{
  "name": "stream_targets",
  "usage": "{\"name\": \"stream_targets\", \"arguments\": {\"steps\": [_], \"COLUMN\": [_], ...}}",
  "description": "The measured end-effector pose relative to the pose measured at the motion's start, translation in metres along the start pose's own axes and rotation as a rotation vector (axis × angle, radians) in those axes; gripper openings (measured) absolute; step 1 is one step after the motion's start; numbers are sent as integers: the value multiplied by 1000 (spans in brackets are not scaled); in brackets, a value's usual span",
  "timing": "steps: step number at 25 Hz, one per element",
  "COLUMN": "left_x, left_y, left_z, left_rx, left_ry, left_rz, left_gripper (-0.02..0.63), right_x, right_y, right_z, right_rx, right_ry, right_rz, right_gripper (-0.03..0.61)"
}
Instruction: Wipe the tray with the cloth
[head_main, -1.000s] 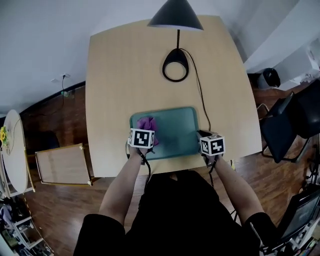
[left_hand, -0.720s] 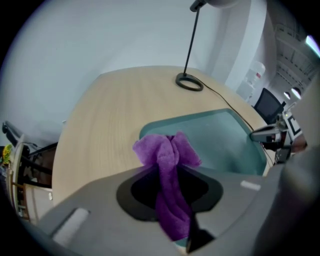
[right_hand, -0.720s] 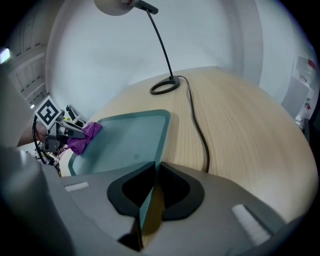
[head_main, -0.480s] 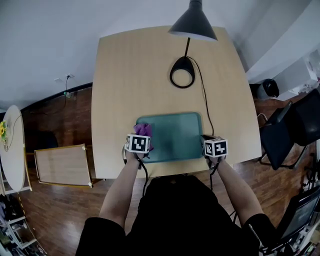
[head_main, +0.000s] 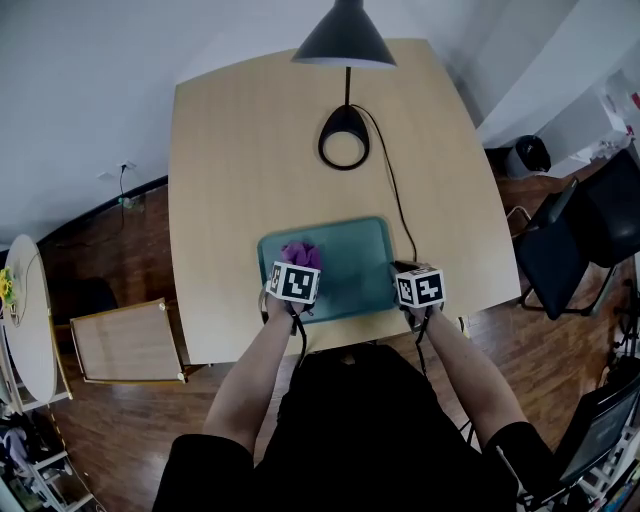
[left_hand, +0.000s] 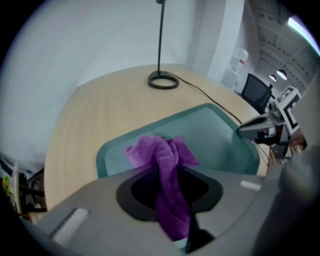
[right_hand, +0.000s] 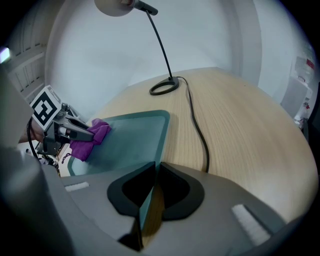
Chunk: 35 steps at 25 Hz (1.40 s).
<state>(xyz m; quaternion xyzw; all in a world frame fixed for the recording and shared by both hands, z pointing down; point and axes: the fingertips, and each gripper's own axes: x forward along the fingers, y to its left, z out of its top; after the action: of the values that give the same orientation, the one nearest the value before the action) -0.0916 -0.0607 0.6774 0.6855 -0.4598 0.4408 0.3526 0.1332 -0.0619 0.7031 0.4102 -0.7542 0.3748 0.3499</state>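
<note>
teal plastic, shallow, with rounded corners and a low raised rim: the tray (head_main: 352, 262) lies flat on the table (head_main: 240, 150), close to the near edge in front of me and slightly left of centre. its inside looks smooth and bare apart from the cloth (head_main: 300, 254), a purple, fuzzy rag bunched into a loose wad on the tray's left half, just inside the left rim.

my left gripper (left_hand: 169, 186) points steeply down and is clenched on that cloth. a twisted strip of it runs up between the jaws and the free end spills forward onto the tray floor. my right gripper (right_hand: 149, 196) is clamped on the tray's right rim near the front corner, with the teal edge pinched between its jaws.

the right half of the tray is open between the two grippers. beyond the far rim the table is wide, pale wood. a lamp (head_main: 344, 150) stands on it well apart from the tray, and its black cable (head_main: 395, 200) runs along just outside the tray's right side. off the table's right edge stands a dark chair (head_main: 570, 250).
</note>
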Motion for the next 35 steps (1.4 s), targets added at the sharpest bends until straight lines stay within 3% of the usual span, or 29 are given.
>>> {"name": "stream_targets", "arguments": {"steps": [15,19,28,35], "left_x": [31,35,29,10], "left_y": [-152,-178,-149,-79], "left_z": [51,57,40,7], "left_rx": [224,227,166,49], "left_ry": [17,7,6,-5], "left_rz": [-194,-241,-209,-138], "left_gripper": [123,123,124,126], "right_x": [0,-5,-3,0], "right_y": [9,12,5,-5], "right_z": [1,6,3,-3], "right_rx": [-6,27,7,21], "right_ry": [9,-7,-5,12], "right_rz": [21,29,49,24], "right_gripper": [34,32,32,32]}}
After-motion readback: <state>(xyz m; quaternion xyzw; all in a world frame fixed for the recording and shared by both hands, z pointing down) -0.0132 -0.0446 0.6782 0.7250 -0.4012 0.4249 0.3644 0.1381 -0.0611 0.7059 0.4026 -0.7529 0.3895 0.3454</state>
